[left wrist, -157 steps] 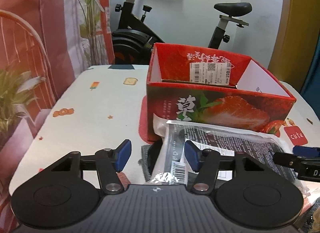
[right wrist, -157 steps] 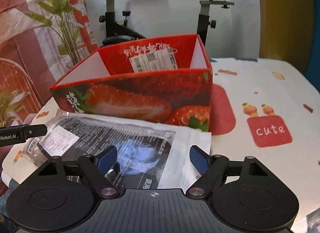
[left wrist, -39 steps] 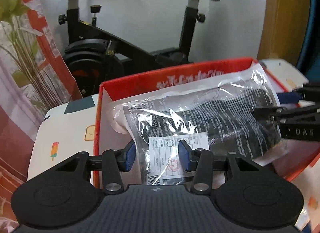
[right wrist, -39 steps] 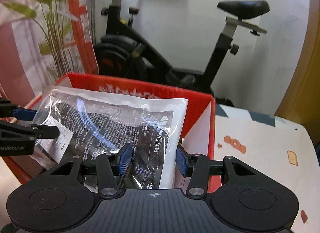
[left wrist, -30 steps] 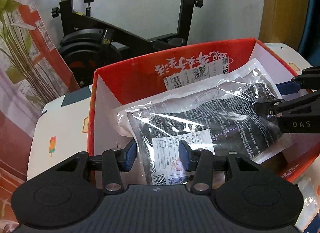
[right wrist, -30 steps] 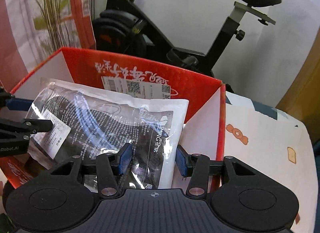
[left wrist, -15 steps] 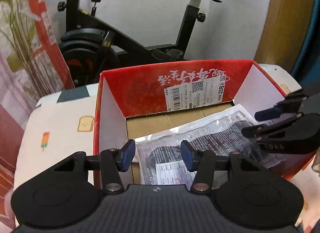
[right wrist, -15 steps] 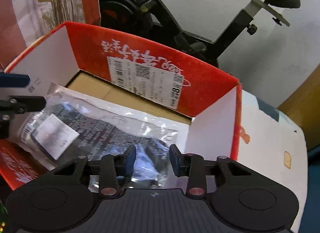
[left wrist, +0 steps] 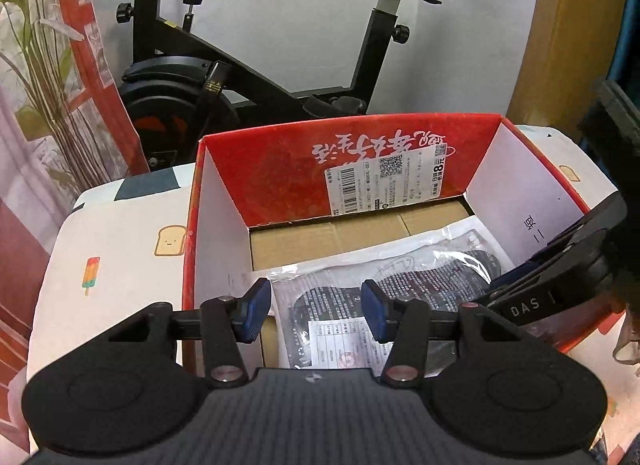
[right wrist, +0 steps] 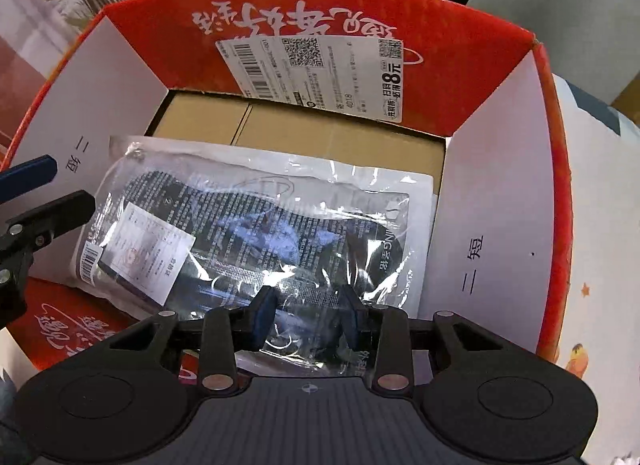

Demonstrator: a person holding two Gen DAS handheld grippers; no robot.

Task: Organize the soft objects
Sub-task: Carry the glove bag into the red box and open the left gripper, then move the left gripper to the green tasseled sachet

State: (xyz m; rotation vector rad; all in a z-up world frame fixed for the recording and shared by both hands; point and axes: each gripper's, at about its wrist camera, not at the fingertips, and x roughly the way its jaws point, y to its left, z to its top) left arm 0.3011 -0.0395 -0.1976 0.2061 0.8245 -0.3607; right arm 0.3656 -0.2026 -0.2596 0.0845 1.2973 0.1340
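Observation:
A clear plastic bag with a dark soft item (right wrist: pixel 256 233) lies flat on the brown floor of the red strawberry box (right wrist: pixel 556 169). It also shows in the left wrist view (left wrist: pixel 372 297), inside the box (left wrist: pixel 192 233). My left gripper (left wrist: pixel 316 311) is open above the bag's near end, not touching it. My right gripper (right wrist: pixel 306 319) hovers over the bag's near right edge with the jaws a little apart; I cannot tell if they still pinch the plastic. The right gripper also shows at the right of the left wrist view (left wrist: pixel 516 289).
A black exercise bike (left wrist: pixel 248 65) stands behind the table. A plant (left wrist: pixel 36 65) and a red-striped curtain are at the left. The printed tablecloth (left wrist: pixel 120 249) surrounds the box. A white shipping label (right wrist: pixel 312 73) is on the box's far wall.
Both grippers lowered the bag from above the box onto its floor. My left jaws opened and let go of it. My right gripper tipped downward into the box.

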